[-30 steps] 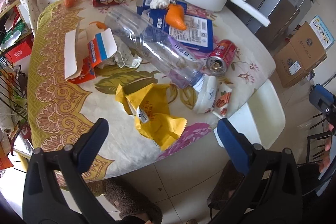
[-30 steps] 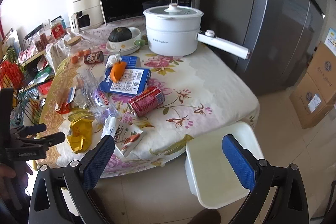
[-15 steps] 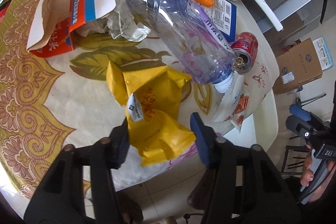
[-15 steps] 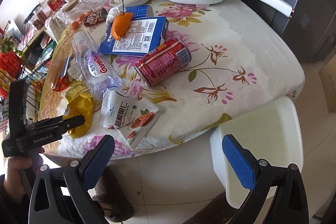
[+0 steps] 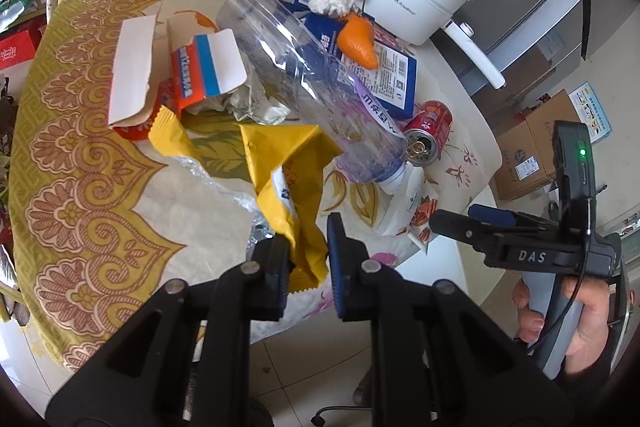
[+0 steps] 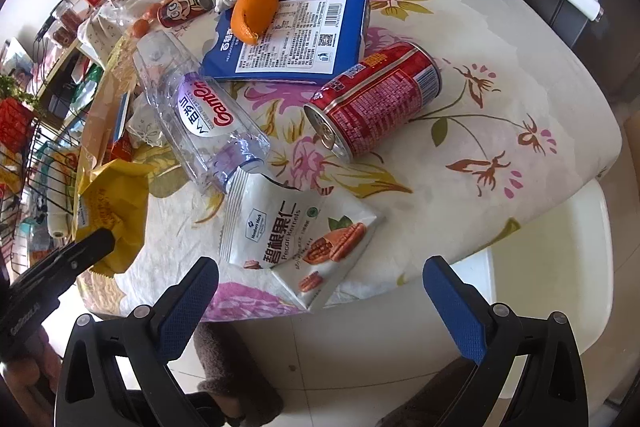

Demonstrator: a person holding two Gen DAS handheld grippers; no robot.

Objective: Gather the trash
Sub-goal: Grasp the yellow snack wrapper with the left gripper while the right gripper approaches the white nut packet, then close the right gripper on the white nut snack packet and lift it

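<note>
Left hand-held gripper (image 5: 307, 255): jaws drawn in on the lower end of the crumpled yellow foil snack wrapper (image 5: 294, 183); both pads touch it. The pinch sits at the wrapper's near edge, at the counter rim, probably because that end was the easiest to reach.

Yellow wrapper, position: upper part fans out over the counter (image 5: 100, 187) toward the torn orange-and-white cardboard box (image 5: 180, 75). From the right wrist view the wrapper (image 6: 108, 211) appears raised at the counter's left edge with the left gripper's tip on it.

Right hand-held gripper (image 6: 320, 303): blue pads spread wide, nothing between them. Hangs off the counter's near edge, just short of the white pecan-kernel pouch (image 6: 296, 239).

Pouch, position: flat on the floral cloth, one corner overhanging the edge between the right gripper's fingers. Judged the next pick for this side.

Further out: clear plastic water bottle (image 6: 200, 123) lying on its side, cap end touching the pouch; red drink can (image 6: 372, 99) on its side just beside it; blue flat packet (image 6: 296, 39) with orange peel (image 6: 256, 11) on top.

Receptacle: white plastic bin (image 6: 552, 267) on the floor below the counter's right edge, near the right gripper; likely placed there so trash drops straight off the edge.

Risk: thin foil may slip out of the pinch.
</note>
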